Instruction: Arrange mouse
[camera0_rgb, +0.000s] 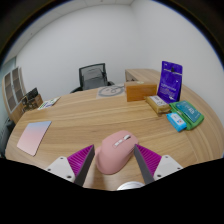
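A pink computer mouse (114, 153) sits between my two fingers, its rear end towards the camera and its wheel end pointing out over the wooden table (90, 118). My gripper (114, 165) is shut on the mouse, with the magenta pads (78, 161) pressing on its left and right sides. A small white rounded thing (128, 186) shows just under the mouse near the fingers; I cannot tell what it is.
A pale pink and blue mouse pad (34, 135) lies on the table ahead to the left. A purple box (171, 80), a cardboard box (143, 82) and green and blue packets (185, 113) stand to the right. An office chair (93, 76) is beyond the table.
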